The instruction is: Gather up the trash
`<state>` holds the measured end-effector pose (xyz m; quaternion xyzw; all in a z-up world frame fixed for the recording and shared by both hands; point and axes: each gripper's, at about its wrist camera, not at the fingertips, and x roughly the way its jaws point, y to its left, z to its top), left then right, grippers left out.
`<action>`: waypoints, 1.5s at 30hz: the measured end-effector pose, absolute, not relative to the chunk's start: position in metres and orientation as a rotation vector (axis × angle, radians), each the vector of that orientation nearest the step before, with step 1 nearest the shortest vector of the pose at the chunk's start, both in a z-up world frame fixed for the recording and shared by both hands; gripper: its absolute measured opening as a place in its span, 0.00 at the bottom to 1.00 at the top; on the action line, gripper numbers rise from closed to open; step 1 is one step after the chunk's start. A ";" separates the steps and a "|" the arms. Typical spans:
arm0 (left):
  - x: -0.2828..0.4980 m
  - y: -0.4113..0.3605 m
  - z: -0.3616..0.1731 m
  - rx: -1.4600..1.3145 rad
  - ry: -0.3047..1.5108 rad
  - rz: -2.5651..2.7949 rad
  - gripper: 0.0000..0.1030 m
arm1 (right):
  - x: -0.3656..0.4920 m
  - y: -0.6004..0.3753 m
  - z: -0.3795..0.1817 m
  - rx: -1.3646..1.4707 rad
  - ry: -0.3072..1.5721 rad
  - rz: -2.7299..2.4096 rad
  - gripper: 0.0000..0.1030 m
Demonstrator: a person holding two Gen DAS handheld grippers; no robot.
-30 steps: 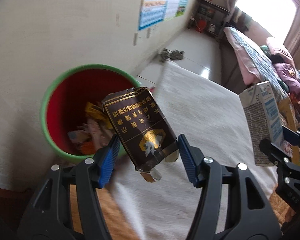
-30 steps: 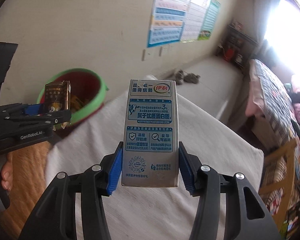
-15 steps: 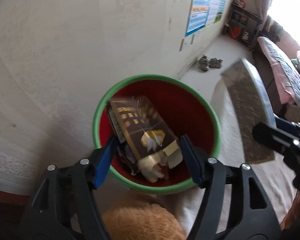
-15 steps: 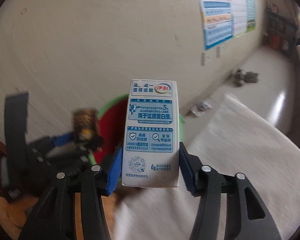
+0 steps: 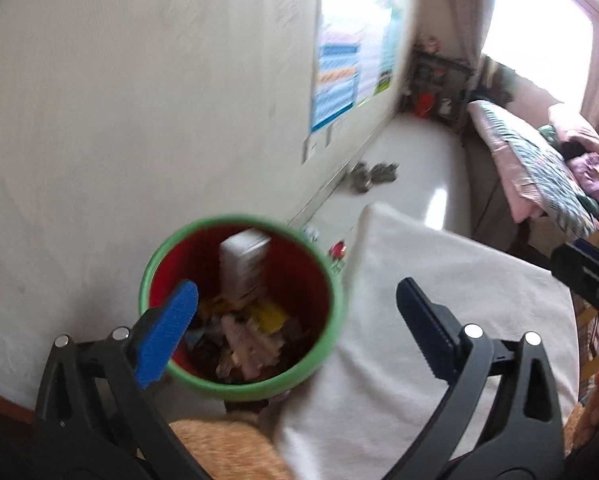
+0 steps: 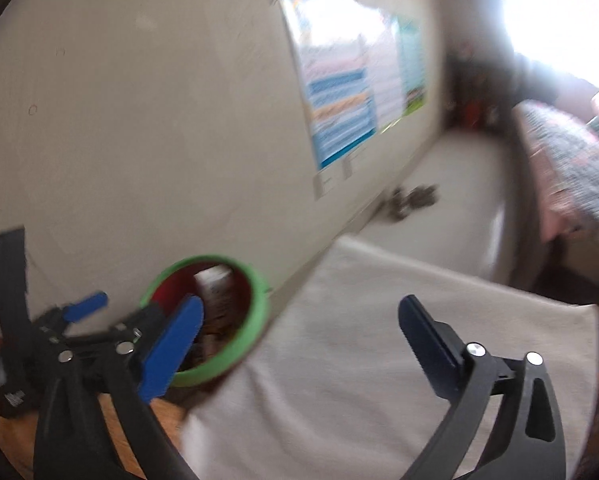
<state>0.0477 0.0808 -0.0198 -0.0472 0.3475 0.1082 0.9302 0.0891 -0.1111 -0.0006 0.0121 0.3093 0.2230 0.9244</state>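
A red bin with a green rim (image 5: 331, 280) stands on the floor by the wall, left of the table. A white milk carton (image 5: 243, 264) stands upright inside it on mixed trash (image 5: 251, 336). My left gripper (image 5: 295, 320) is open and empty above the bin's near edge. In the right wrist view the bin (image 6: 255, 312) sits low left with the carton (image 6: 215, 292) in it. My right gripper (image 6: 299, 332) is open and empty over the table. The left gripper (image 6: 87, 308) shows at the far left there.
A table under a white cloth (image 5: 439, 272) fills the lower right. A plain wall with a poster (image 5: 347, 72) rises behind the bin. A bed (image 5: 539, 160) stands at the right. Shoes (image 5: 371, 172) lie on the floor. An orange fuzzy thing (image 5: 227, 448) lies below.
Both grippers have opened. The dark cigarette pack left my left gripper and the milk carton left my right gripper; the carton now stands in the bin.
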 end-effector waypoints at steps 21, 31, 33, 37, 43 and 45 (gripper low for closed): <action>0.034 0.018 0.018 -0.027 0.613 0.171 0.95 | 0.031 -0.200 0.012 0.032 0.332 0.184 0.93; 0.031 0.015 0.021 -0.037 0.612 0.154 0.95 | 0.031 -0.206 0.010 0.044 0.353 0.185 0.93; 0.030 0.017 0.023 -0.050 0.607 0.149 0.95 | 0.031 -0.205 0.010 0.045 0.354 0.186 0.93; 0.030 0.018 0.024 -0.065 0.605 0.157 0.95 | 0.031 -0.205 0.009 0.044 0.356 0.186 0.93; 0.032 0.017 0.022 -0.058 0.614 0.176 0.95 | 0.030 -0.208 0.003 0.044 0.368 0.191 0.93; 0.032 0.017 0.022 -0.064 0.614 0.173 0.95 | 0.030 -0.208 0.002 0.044 0.370 0.192 0.93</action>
